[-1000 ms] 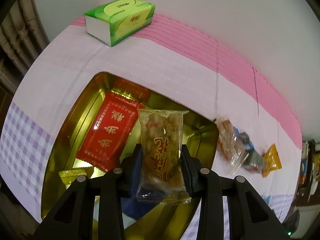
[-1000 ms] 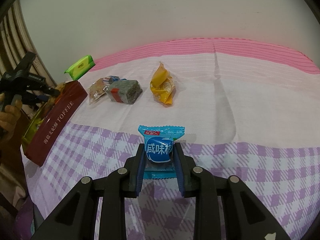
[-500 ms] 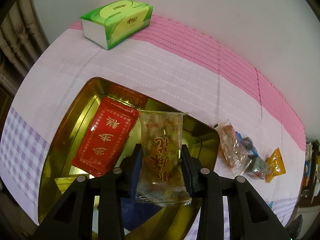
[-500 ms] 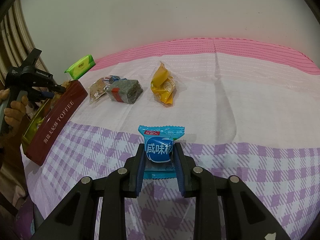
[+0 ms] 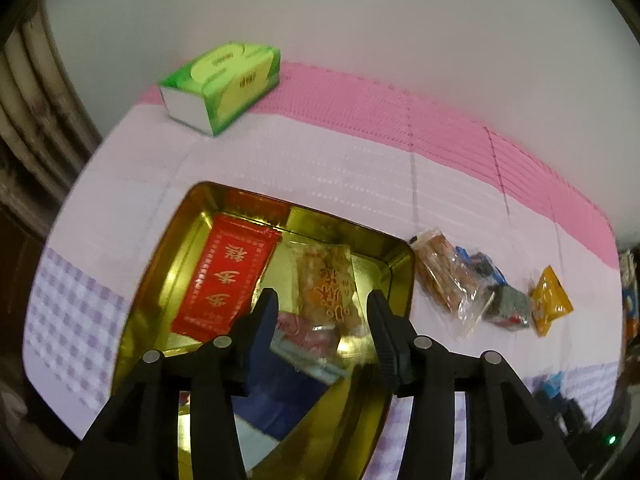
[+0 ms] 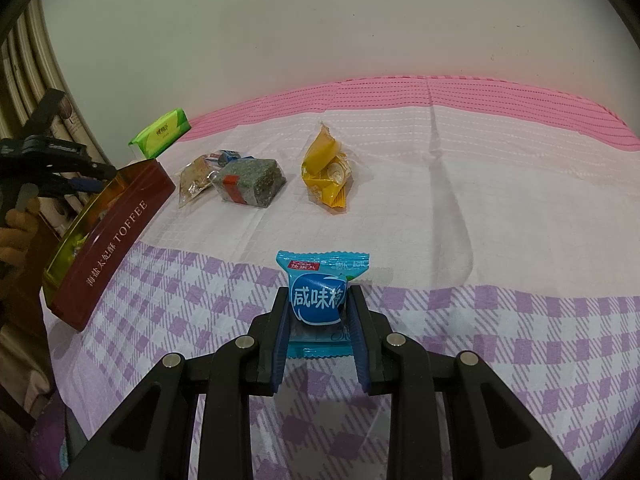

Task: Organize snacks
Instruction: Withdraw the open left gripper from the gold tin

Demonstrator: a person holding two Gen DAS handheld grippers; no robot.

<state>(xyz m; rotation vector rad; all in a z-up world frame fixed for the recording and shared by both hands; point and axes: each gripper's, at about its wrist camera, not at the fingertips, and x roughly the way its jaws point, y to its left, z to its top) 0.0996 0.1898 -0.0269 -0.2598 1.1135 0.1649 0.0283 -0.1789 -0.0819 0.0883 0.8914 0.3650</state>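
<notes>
My left gripper [image 5: 322,304] is open above the gold tin [image 5: 402,280]. A clear packet of peanut brittle with orange print [image 5: 330,286] lies in the tin below the jaws, beside a red packet [image 5: 230,276] and several other snacks. My right gripper [image 6: 318,300] is shut on a blue snack packet [image 6: 318,298] just above the checked cloth. In the right wrist view the tin [image 6: 116,232], marked TOFFEE, stands at the left with the left gripper [image 6: 96,178] over it.
A clear brown packet [image 6: 194,180], a grey-green bar [image 6: 250,182] and a yellow packet [image 6: 326,170] lie on the cloth right of the tin; these also show in the left wrist view [image 5: 444,280]. A green tissue box [image 5: 222,86] stands at the back by the wall.
My left gripper has opened and let go of the clear peanut brittle packet, which now lies in the tin. The right gripper has stayed still with the blue packet.
</notes>
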